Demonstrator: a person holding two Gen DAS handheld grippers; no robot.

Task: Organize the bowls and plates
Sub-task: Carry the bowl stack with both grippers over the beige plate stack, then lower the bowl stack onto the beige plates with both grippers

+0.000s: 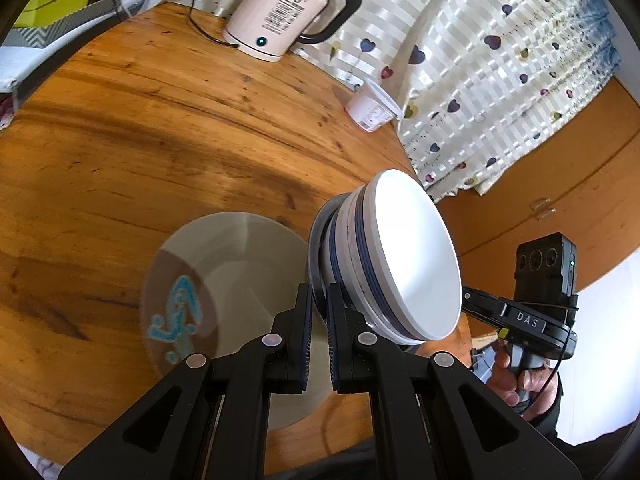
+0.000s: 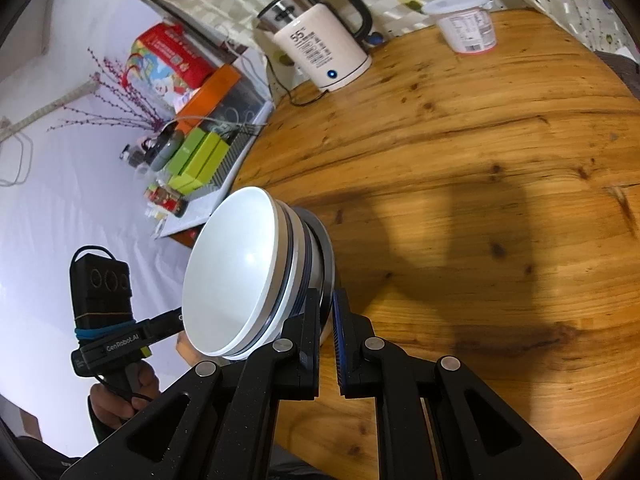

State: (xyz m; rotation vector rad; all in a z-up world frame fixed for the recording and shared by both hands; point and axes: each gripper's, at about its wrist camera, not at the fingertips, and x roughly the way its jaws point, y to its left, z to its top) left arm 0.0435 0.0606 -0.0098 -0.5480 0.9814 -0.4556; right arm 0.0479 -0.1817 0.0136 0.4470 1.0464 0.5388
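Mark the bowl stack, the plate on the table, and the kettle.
bowl stack (image 1: 416,256), left wrist view, top bowl's white inside.
plate (image 1: 240,276), left wrist view, bare centre.
kettle (image 2: 320,52), right wrist view, labelled white body.

In the left wrist view, nested bowls (image 1: 404,256) are held tilted at centre right above the table (image 1: 160,128), a plate (image 1: 224,292) lying lower left, a kettle (image 1: 280,12) set at the top.
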